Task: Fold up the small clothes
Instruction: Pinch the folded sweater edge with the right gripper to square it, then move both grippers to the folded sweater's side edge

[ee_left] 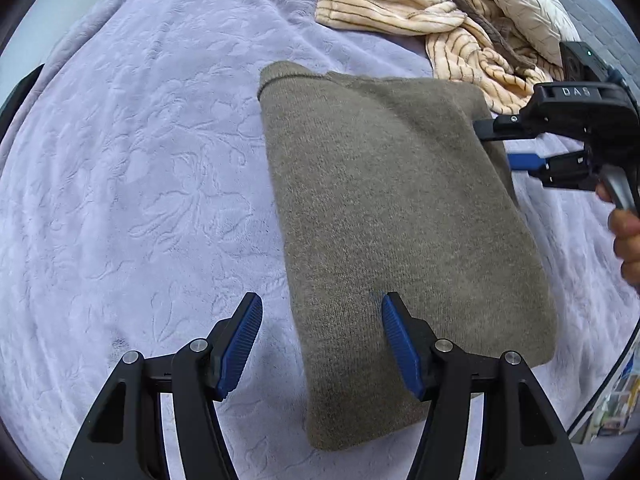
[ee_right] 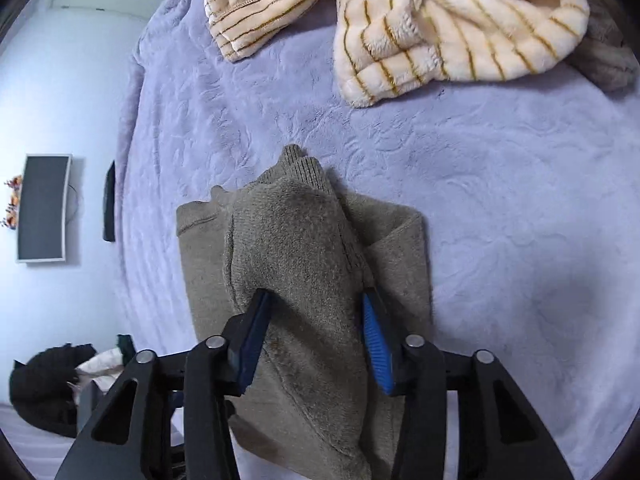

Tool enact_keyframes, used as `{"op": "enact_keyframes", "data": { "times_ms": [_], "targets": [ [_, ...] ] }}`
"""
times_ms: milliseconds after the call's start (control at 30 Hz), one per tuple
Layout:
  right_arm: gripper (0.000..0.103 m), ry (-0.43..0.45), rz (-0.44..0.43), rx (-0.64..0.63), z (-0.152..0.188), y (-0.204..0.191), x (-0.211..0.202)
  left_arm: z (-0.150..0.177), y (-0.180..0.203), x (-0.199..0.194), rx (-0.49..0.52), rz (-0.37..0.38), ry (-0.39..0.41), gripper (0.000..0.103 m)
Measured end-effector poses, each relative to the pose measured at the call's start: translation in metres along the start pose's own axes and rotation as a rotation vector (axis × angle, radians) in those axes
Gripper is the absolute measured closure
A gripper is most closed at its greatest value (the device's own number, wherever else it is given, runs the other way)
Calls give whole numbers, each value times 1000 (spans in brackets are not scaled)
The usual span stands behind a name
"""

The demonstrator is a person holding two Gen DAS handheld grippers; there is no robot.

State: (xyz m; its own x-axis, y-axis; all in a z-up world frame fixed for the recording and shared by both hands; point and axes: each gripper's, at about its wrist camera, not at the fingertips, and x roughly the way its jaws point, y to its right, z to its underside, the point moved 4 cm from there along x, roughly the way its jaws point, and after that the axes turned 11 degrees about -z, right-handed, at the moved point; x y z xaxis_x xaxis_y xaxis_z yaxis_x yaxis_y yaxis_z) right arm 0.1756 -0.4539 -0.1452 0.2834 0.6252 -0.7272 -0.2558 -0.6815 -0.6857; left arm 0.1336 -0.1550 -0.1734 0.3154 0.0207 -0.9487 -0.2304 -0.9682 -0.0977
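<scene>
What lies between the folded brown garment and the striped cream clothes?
Only bare lilac bedspread separates brown garment from striped cream clothes, clearest in the right wrist view.

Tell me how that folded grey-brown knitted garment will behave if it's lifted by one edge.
The folded grey-brown knitted garment will probably droop and come unfolded: in the right wrist view its upper layer already bunches into a soft ridge between the right gripper pads. Its fuzzy knit likely grips the ribbed pads, and should drag rather than slide on the plush lilac blanket.

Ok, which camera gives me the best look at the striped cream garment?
The right wrist view: the striped cream garment fills the top of the frame, its fleece and brown stripes sharp, crumpled on the lilac blanket. The left wrist view shows it smaller, at the far upper right beyond the folded brown sweater.
</scene>
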Motion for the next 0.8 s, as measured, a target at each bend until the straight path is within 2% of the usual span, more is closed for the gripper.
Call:
{"op": "enact_keyframes", "data": {
  "times_ms": [33, 100, 233, 400, 467, 500, 600, 733, 800],
  "targets": [
    [88, 11, 44, -15, 0, 3, -2, 2, 1, 3, 6, 0, -5, 38],
    [88, 19, 144, -7, -3, 20, -8, 6, 3, 8, 2, 21, -20, 37],
    [89, 34, 269, 53, -6, 55, -18, 12, 7, 14, -2, 24, -52, 37],
    [88, 80, 191, 48, 14, 46, -45, 16, 6, 16, 2, 42, -62, 37],
    [86, 111, 156, 33, 19, 32, -55, 16, 6, 16, 2, 38, -64, 35],
    [86, 125, 135, 18, 22, 24, -60, 16, 5, 16, 4, 25, -68, 30],
    [81, 136, 80, -46, 34, -4, -60, 17, 5, 17, 12, 20, -70, 30],
    [52, 92, 93, -146, 50, -34, -32, 19, 6, 17, 19, 14, -68, 30],
    [51, 48, 133, -170, 57, -37, -9, 19, 7, 17, 17, 13, -70, 30]
  ]
}}
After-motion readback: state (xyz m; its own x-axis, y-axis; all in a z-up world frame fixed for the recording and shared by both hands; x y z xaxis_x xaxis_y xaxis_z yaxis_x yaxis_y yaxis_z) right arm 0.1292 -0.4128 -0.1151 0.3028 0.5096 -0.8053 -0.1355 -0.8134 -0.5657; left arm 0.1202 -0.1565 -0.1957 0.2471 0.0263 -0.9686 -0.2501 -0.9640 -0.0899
